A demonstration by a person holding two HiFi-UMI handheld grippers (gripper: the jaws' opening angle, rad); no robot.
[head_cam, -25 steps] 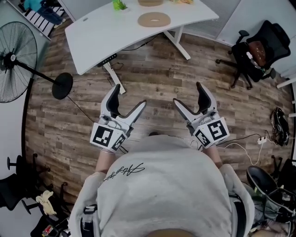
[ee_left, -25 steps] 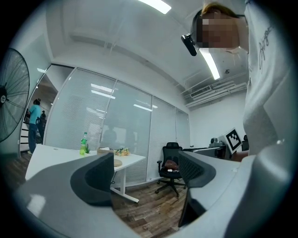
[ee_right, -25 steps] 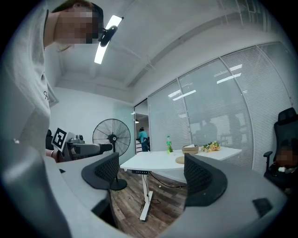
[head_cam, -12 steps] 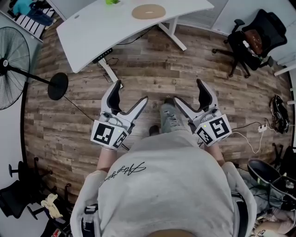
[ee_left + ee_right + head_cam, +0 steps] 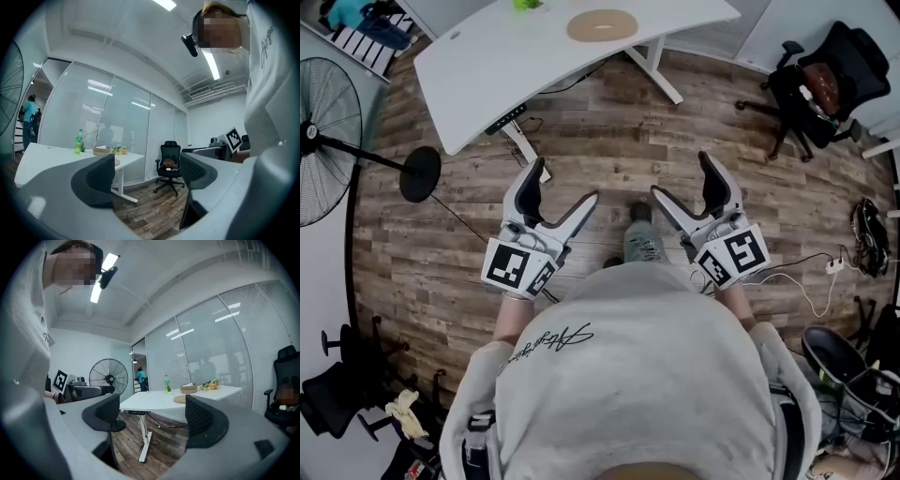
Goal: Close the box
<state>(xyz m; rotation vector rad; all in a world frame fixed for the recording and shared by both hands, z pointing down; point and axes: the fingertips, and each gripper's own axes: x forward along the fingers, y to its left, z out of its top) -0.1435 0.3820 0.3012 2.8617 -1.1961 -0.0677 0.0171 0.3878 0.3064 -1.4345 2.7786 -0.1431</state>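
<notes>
No box shows plainly in any view. My left gripper [image 5: 561, 187] and right gripper [image 5: 681, 176] are held out level over the wooden floor, side by side in front of the person's chest, both open with nothing between the jaws. Ahead stands a white table [image 5: 487, 56] bearing a round wooden disc [image 5: 602, 25] and a green bottle [image 5: 523, 4]. The right gripper view also shows a low tan container [image 5: 189, 388] and some flowers [image 5: 211, 386] on that table. In the left gripper view the open jaws of my left gripper [image 5: 150, 173] frame the table's end and a chair.
A standing fan [image 5: 328, 131] is at the left, its round base [image 5: 420, 174] near the table leg. A black office chair [image 5: 820, 89] stands at the right. Cables and a power strip [image 5: 834, 265] lie on the floor at the right. The person's leg [image 5: 639, 239] shows between the grippers.
The person has stepped towards the table; a leg has come into view between the grippers. In the left gripper view the fan has slid off to the left. Both jaws stay as wide.
</notes>
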